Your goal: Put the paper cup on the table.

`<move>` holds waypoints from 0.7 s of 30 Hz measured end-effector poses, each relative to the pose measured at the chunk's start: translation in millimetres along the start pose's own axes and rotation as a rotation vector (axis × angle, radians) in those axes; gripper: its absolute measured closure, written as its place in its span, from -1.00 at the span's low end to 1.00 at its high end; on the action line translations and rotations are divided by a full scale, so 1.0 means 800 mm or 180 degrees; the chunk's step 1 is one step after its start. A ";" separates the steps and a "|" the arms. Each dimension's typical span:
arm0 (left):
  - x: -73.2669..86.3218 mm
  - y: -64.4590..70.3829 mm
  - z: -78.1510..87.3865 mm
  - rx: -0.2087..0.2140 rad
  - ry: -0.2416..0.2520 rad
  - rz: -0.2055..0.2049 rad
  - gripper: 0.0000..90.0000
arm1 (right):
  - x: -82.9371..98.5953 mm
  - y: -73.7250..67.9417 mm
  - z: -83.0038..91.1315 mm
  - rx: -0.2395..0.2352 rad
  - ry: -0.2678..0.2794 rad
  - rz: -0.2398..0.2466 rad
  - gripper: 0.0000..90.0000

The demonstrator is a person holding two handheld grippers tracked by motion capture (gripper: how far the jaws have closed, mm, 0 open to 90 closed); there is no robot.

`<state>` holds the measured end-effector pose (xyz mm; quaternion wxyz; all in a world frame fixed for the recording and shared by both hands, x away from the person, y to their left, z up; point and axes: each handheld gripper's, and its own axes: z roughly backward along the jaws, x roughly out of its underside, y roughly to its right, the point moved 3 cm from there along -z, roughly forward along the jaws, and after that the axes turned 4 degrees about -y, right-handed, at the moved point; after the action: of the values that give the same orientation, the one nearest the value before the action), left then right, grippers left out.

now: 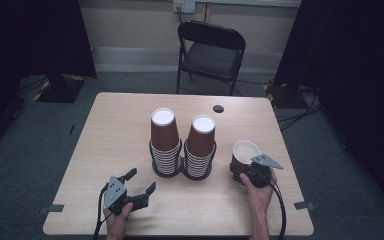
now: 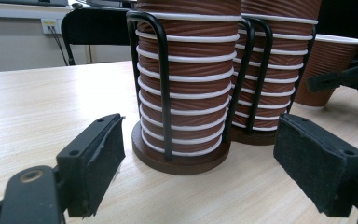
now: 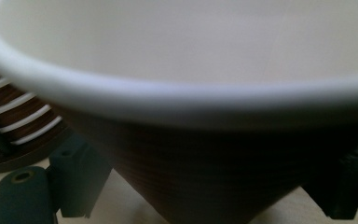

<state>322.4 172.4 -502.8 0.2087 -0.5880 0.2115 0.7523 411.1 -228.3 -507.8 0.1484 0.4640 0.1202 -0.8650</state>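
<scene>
Two stacks of upside-down brown ribbed paper cups, a left stack (image 1: 164, 142) (image 2: 186, 84) and a right stack (image 1: 200, 145) (image 2: 279, 70), stand in a black wire holder (image 2: 163, 79) at mid-table. A single brown cup (image 1: 245, 150) (image 2: 328, 70) (image 3: 191, 154) with a white inside stands upright to their right. My right gripper (image 1: 241, 171) (image 3: 205, 186) is open, with one jaw on each side of that cup's lower part and small gaps showing. At the front left, my left gripper (image 1: 142, 179) (image 2: 200, 158) is open, empty, and pointing at the left stack's base.
The wooden table (image 1: 115, 135) has a small black round hole (image 1: 218, 108) near its far edge. A black folding chair (image 1: 211, 52) stands beyond the table. Dark curtains hang at both sides. Bare tabletop lies left of the stacks.
</scene>
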 end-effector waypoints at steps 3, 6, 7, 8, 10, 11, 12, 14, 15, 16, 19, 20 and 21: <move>0.000 -0.001 0.000 -0.0008 -0.0012 -0.0007 -0.64 | 0.004 0.001 0.006 0.0137 0.0061 -0.0102 -0.71; 0.000 0.000 0.000 -0.0008 -0.0014 0.0003 -0.64 | 0.006 0.002 0.010 0.0173 0.0066 -0.0140 -0.71; 0.000 0.000 0.000 -0.0009 -0.0013 0.0001 -0.64 | 0.009 0.001 0.015 0.0184 0.0070 -0.0154 -0.71; 0.000 0.000 0.000 -0.0012 -0.0017 -0.0004 -0.64 | 0.011 0.001 0.016 0.0177 0.0063 -0.0153 -0.71; 0.000 0.000 -0.001 -0.0012 -0.0025 -0.0018 -0.64 | 0.013 -0.002 0.020 0.0163 0.0076 -0.0160 -0.71; 0.000 0.000 -0.001 -0.0012 -0.0025 -0.0018 -0.64 | 0.014 -0.003 0.022 0.0146 0.0091 -0.0174 -0.72; 0.000 0.000 -0.001 -0.0019 -0.0015 -0.0014 -0.64 | 0.016 -0.005 0.025 0.0129 0.0126 -0.0191 -0.72; 0.000 0.000 -0.001 -0.0025 -0.0027 -0.0022 -0.64 | 0.018 -0.007 0.029 0.0123 0.0166 -0.0220 -0.72; 0.000 0.000 -0.001 -0.0026 -0.0037 -0.0035 -0.64 | 0.018 -0.009 0.032 0.0116 0.0200 -0.0217 -0.71; 0.000 0.000 -0.001 -0.0038 -0.0043 -0.0048 -0.64 | 0.019 -0.010 0.035 0.0129 0.0221 -0.0231 -0.71; 0.000 0.001 -0.002 -0.0042 -0.0050 -0.0027 -0.64 | 0.023 -0.015 0.044 0.0157 0.0305 -0.0259 -0.71; 0.000 0.001 -0.002 -0.0043 -0.0052 -0.0020 -0.64 | 0.026 -0.017 0.047 0.0148 0.0326 -0.0280 -0.71; 0.000 0.000 -0.002 -0.0047 -0.0051 -0.0014 -0.64 | 0.028 -0.020 0.050 0.0133 0.0357 -0.0291 -0.71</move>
<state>323.5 171.2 -502.8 0.2076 -0.5840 0.2029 0.7581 363.0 -230.8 -504.4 0.0921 0.5088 0.1313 -0.8458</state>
